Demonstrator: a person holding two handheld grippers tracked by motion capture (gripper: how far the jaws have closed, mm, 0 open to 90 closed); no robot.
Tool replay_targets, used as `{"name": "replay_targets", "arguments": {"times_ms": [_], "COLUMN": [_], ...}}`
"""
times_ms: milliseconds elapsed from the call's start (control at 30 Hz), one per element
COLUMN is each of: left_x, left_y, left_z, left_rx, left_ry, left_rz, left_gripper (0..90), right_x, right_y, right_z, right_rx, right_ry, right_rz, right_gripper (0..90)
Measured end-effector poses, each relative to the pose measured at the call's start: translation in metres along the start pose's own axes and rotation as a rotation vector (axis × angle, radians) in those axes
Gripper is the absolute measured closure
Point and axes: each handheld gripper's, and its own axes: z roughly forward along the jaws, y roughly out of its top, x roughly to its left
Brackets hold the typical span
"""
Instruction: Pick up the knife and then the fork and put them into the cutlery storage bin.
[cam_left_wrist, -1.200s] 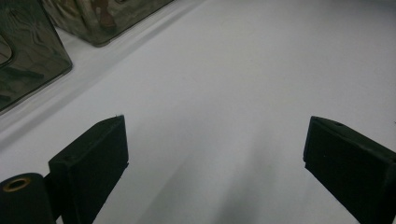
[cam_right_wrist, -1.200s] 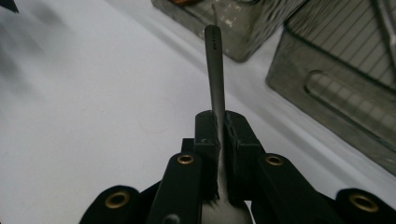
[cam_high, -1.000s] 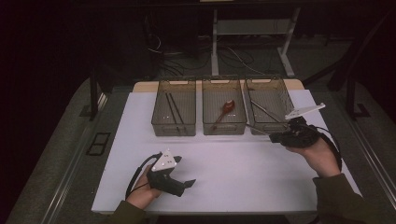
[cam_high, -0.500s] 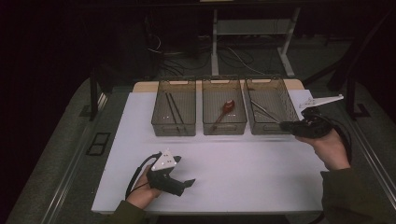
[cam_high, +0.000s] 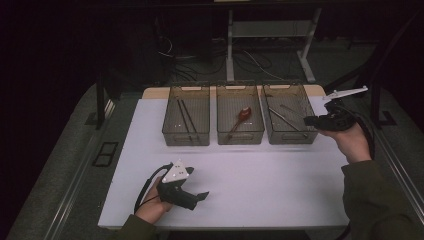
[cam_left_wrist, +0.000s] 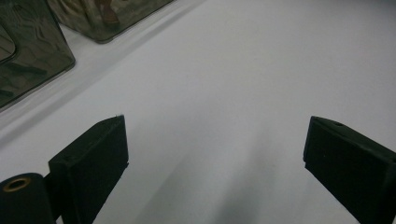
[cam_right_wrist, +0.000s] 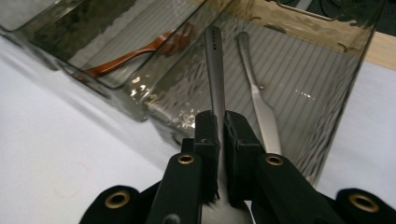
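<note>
Steel knife handle pointing away

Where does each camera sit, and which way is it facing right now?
High view: above the person's side, looking forward and down on the table and three bins; both forearms, left gripper and right gripper show.
Left gripper view: on the left gripper, looking low across bare table toward the bins; its open jaws show.
Right gripper view: on the right gripper, looking into the right bin; its jaws clamp a metal utensil.
Shared: the high and right gripper views both show the red spoon in the middle bin.
</note>
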Motion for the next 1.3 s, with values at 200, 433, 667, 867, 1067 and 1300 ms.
{"name": "replay_targets", "arguments": {"times_ms": [200, 433, 667, 867, 1067, 1300], "left_x": [0.002, 0.007, 0.007, 0.006, 0.006, 0.005], "left_y": [-0.001, -0.002, -0.002, -0.002, -0.002, -0.002], "left_z": [-0.001, -0.004, -0.004, -0.004, -0.003, -0.003], "left_rx": [-0.005, -0.007, 0.001, 0.000, 0.002, -0.003], "left_ry": [0.000, 0.002, -0.009, -0.014, -0.018, -0.019], "left_rz": [0.006, 0.007, 0.015, 0.018, 0.017, 0.015], "left_gripper": [5.8, 5.8, 5.8, 5.8, 5.8, 5.8], "right_x": [-0.011, -0.024, -0.031, -0.032, -0.029, -0.025], "right_y": [0.013, 0.027, 0.037, 0.039, 0.040, 0.040], "right_z": [0.008, 0.022, 0.046, 0.073, 0.092, 0.107], "right_rx": [0.008, 0.021, 0.047, 0.086, 0.135, 0.191], "right_ry": [-0.028, -0.049, -0.058, -0.057, -0.065, -0.068], "right_rz": [0.002, 0.004, 0.001, -0.008, -0.007, -0.010], "right_gripper": [84.4, 84.3, 84.4, 84.3, 84.3, 84.2]}}
